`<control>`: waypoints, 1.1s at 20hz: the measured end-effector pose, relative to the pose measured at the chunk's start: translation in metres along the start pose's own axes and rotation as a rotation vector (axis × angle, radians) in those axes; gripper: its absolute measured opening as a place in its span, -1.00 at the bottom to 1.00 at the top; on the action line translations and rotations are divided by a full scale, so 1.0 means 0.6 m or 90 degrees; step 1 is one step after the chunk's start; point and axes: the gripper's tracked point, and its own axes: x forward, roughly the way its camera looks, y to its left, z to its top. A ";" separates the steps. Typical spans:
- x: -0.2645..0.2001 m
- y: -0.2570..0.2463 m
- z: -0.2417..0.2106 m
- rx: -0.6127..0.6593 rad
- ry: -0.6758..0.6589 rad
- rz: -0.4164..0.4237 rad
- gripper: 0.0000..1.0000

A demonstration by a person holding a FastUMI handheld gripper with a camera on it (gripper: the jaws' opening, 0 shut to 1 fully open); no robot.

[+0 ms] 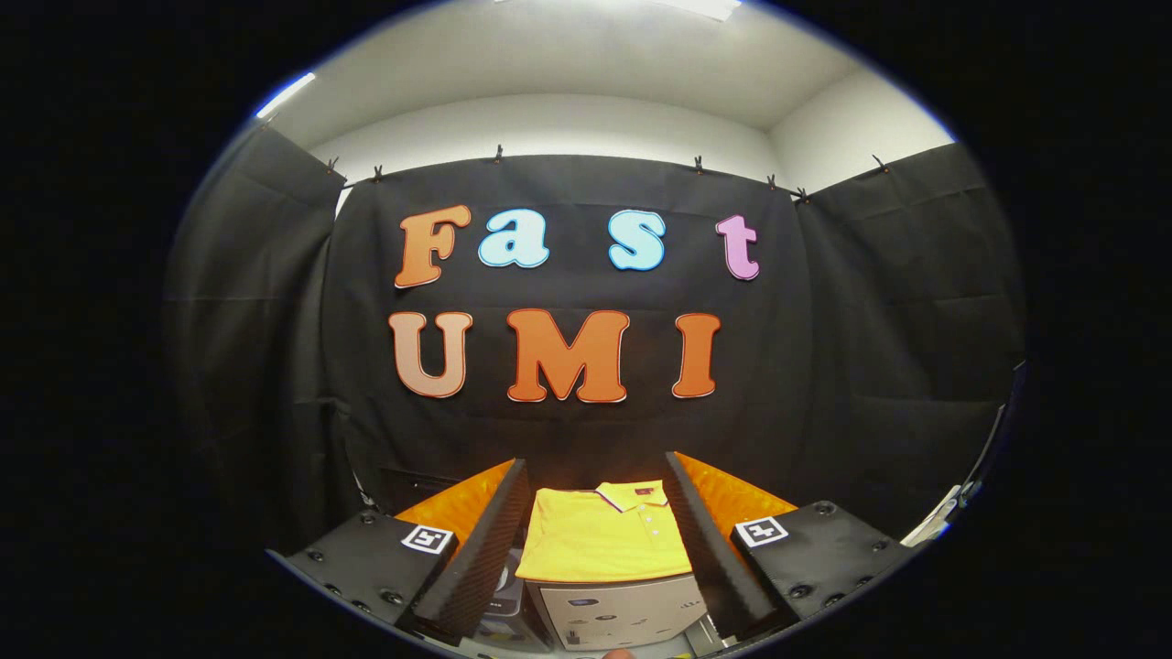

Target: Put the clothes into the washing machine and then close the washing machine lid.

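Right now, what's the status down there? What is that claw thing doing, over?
Gripper open, holding nothing. Folded yellow polo shirt lies between the fingers, on a white box. Nothing blocking the shirt.

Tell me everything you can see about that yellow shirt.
The yellow shirt is a folded polo with a collar, a buttoned placket and a small dark tag at the neck. It looks like soft knit fabric. It lies flat on a white box, just ahead of the open tool, framed between its fingers, untouched.
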 end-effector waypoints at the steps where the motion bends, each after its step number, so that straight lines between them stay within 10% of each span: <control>1: 0.004 0.003 0.003 -0.001 -0.001 0.001 0.92; 12: 0.110 -0.031 -0.045 -0.011 0.058 -0.020 0.93; 22: 0.355 -0.119 -0.281 0.015 0.254 -0.027 0.95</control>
